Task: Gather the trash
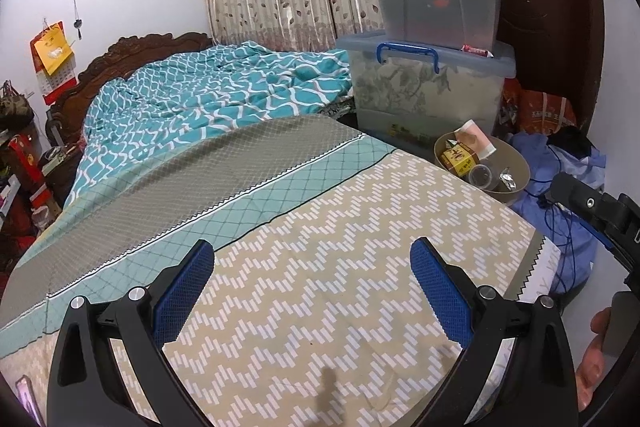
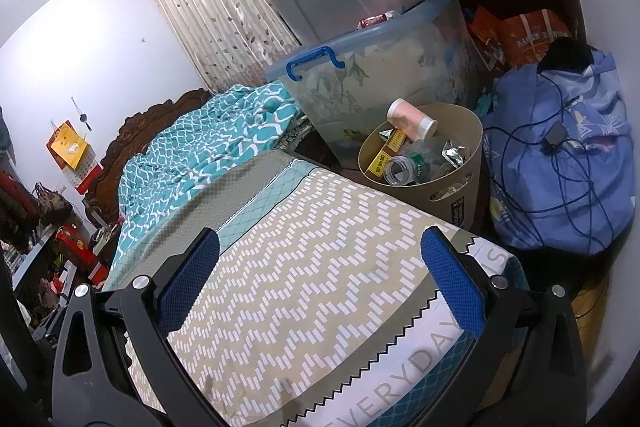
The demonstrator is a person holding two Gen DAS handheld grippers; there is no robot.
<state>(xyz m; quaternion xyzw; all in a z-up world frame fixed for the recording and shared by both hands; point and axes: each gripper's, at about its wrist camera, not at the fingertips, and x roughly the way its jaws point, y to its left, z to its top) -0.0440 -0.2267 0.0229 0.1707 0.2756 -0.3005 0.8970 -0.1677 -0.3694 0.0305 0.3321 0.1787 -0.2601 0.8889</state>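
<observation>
Both grippers, left and right, wide, empty. Bed clear; beige wastebasket at 1 o'clock looks full. Scan floor next.

Even, soft indoor light — strong fisheye bending and dark vignette at edges, faint blur.

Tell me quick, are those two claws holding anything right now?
Left claw: open, holding nothing.
Right claw: open, holding nothing.
</observation>
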